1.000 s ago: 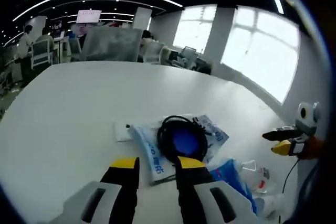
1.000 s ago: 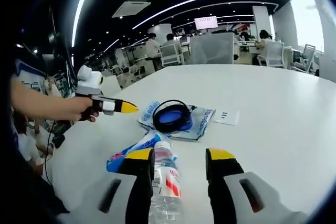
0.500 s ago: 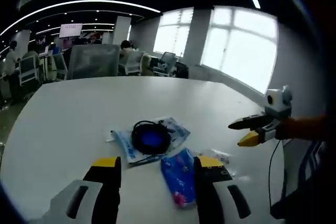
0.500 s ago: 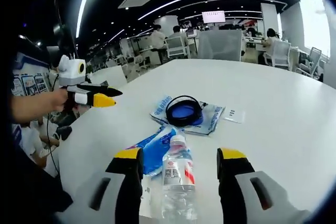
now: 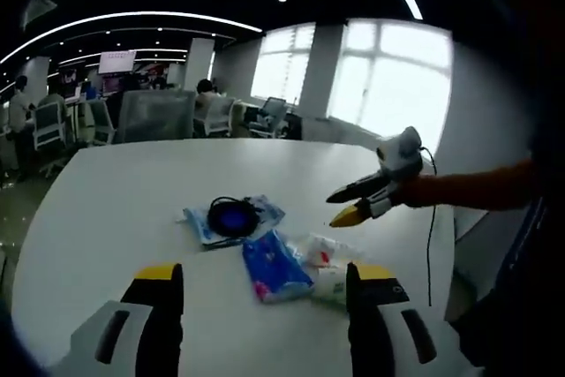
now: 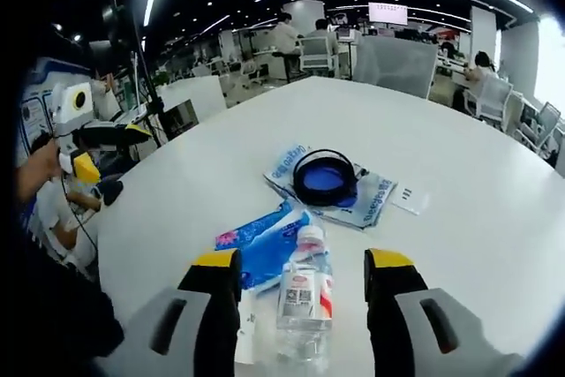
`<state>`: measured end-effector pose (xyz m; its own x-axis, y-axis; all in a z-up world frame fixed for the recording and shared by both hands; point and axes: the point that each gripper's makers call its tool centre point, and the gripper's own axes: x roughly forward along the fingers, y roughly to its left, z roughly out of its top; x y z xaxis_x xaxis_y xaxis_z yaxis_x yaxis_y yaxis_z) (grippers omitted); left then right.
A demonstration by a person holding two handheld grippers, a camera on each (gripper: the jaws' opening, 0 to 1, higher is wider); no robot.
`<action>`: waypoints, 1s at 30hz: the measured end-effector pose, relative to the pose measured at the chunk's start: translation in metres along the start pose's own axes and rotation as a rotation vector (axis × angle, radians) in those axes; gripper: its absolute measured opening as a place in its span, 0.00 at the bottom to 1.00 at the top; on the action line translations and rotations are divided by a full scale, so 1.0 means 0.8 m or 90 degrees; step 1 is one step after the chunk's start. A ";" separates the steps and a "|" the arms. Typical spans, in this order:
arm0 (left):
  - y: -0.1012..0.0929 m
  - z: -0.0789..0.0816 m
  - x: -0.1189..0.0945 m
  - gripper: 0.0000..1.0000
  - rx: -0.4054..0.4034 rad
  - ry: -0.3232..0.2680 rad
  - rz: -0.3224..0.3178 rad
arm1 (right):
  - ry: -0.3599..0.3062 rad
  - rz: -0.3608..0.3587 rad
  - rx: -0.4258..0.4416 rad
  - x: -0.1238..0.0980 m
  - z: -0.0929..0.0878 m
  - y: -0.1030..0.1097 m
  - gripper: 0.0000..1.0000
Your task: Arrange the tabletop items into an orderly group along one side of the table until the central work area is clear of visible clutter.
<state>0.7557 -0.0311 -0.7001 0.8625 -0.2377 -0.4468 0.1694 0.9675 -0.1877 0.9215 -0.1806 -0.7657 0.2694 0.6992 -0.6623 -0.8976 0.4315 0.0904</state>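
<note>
the clutter sits bunched mid-table: a bottle [image 6: 305, 284] lying beside a blue pouch [image 6: 265, 240], a cable coil [image 6: 325, 178] on a packet [image 6: 371, 199]. right gripper [image 6: 300, 271] straddles the bottle, spread, likely lining up a grab. left gripper [image 5: 260, 280] hangs released, empty.

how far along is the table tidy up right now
Nothing looks done: the bottle, blue pouch and cable coil on its packet lie mid-table. In hand: nothing; the right gripper, open, frames the bottle. Left: grouping everything along one side.
</note>
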 end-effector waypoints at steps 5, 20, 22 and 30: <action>0.002 0.001 -0.032 0.77 -0.028 -0.018 0.021 | 0.025 0.014 -0.016 0.029 0.013 -0.001 0.48; -0.005 0.020 -0.087 0.93 0.000 -0.051 0.014 | 0.129 0.018 -0.049 0.100 -0.017 -0.003 0.36; -0.005 0.017 -0.088 0.95 -0.001 -0.045 0.010 | 0.142 0.020 -0.049 0.106 -0.019 -0.001 0.34; -0.006 0.012 -0.089 0.99 0.025 -0.034 0.004 | 0.192 0.018 -0.049 0.117 -0.038 -0.001 0.26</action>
<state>0.6982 -0.0178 -0.6587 0.8879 -0.2272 -0.4001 0.1809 0.9719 -0.1505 0.9367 -0.1326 -0.8504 0.1384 0.5040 -0.8525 -0.9302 0.3616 0.0627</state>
